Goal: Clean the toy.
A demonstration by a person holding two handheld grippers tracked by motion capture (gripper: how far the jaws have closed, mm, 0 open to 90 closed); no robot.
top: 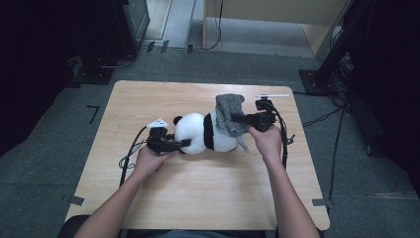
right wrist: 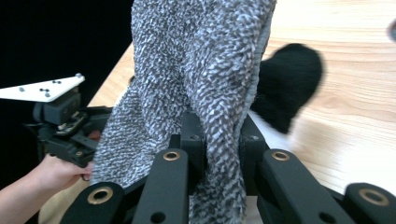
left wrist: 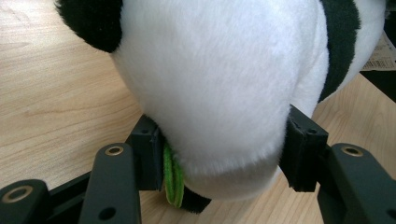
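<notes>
**Pulling the grey knit piece at the panda's far end**

My right claw (right wrist: 219, 154) is pinched shut on a fold of the grey knit cloth (right wrist: 201, 70), which hangs up and over from between the jaws. My left claw (left wrist: 224, 154) stands about half open, its pads pressing either side of the toy panda (left wrist: 219, 74) at its white head end, so it has the toy clamped.

I judge this as the dressing or undressing step: one claw anchors, the other works the cloth (top: 229, 113). Next I would need a steady pull along the body while the left claw (top: 179, 144) holds firm.

The panda (top: 205, 133) lies on its side mid-tabletop (top: 148, 99), long axis running left to right, head towards my left hand.
</notes>
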